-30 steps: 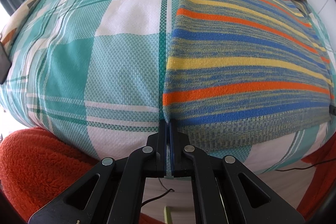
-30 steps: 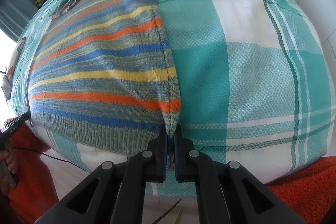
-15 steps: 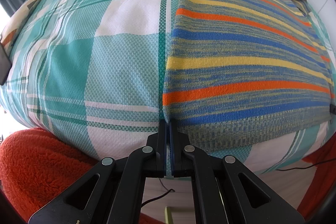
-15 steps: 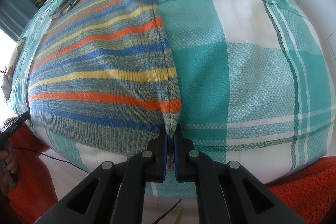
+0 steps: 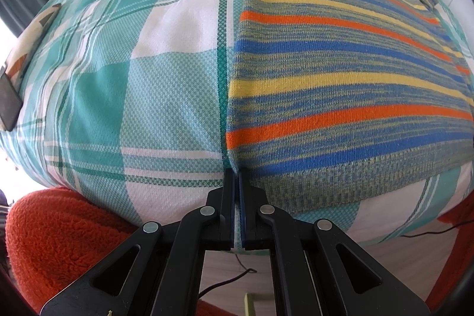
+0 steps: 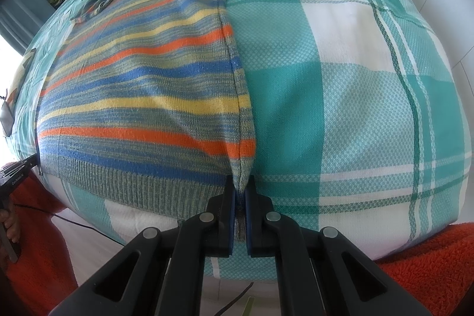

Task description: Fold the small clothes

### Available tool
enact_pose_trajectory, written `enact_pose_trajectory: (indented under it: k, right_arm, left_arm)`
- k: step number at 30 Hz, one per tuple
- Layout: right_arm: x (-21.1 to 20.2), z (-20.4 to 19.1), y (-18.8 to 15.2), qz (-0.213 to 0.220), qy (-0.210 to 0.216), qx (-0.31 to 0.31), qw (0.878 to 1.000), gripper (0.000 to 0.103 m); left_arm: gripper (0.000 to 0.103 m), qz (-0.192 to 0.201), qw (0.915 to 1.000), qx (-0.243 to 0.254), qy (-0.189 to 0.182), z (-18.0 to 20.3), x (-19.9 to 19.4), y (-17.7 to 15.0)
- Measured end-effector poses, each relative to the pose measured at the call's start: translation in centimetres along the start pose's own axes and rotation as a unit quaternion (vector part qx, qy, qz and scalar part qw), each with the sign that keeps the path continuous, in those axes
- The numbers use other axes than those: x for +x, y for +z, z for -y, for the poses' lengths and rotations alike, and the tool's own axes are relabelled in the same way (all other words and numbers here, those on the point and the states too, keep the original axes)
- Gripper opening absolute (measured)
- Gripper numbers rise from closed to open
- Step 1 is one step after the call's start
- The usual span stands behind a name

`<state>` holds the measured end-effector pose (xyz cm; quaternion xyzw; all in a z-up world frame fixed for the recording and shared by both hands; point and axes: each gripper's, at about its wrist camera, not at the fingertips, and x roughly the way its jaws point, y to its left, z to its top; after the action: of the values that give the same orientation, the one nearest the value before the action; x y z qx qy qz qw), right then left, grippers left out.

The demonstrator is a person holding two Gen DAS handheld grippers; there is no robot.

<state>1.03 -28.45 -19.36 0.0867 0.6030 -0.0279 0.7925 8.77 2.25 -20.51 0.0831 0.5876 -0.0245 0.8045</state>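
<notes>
Both jaws tight on striped sweater [image 5: 340, 85] hem

A striped sweater [image 5: 340, 85] lies flat on the teal plaid bed [image 5: 133, 96].

- The left gripper [image 5: 236, 172] points steeply down. Its two black fingers are pressed together, with only a thin slit between them. They pinch the near left corner of the striped sweater [image 5: 340, 96].
- The right gripper [image 6: 240, 179] points steeply down too. Its jaws are squeezed tight on the near right corner of the sweater, and a fold of knit sticks up between the blue pads [image 6: 232, 200].
- In the right wrist view, a hand [image 6: 9, 222] shows at the far left edge, by the left gripper.
</notes>
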Motion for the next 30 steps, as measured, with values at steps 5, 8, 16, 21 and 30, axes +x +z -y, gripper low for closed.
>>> enact_pose_trajectory:
  k: [5,8,16,21,30]
  right_arm:
    - [-0.2,0.1,0.1,-0.001,0.001,0.003,1.000,0.005]
    - [-0.6,0.5,0.2,-0.016,0.009,0.014,1.000,0.016]
    - [-7.3,3.1,3.3,0.002,-0.065,0.006,0.998,0.056]
    - [-11.1,1.4,11.6,0.093,-0.032,-0.007,0.995,0.079]
    - [-0.4,-4.8,25.5,0.125,0.014,0.152,0.980,0.078]
  left_arm:
    - [0.020,0.002,0.9978,0.034,0.056,1.4,-0.7,-0.6]
    - [0.061,-0.005,0.9923,0.057,0.110,1.9,-1.3,-1.2]
    - [0.081,0.069,0.9963,-0.007,0.052,-1.1,-8.5,-1.5]
    - [0.084,0.136,0.9867,-0.086,0.026,-3.0,-9.1,1.6]
    - [0.084,0.099,0.9899,-0.094,0.037,-2.9,-4.2,0.8]
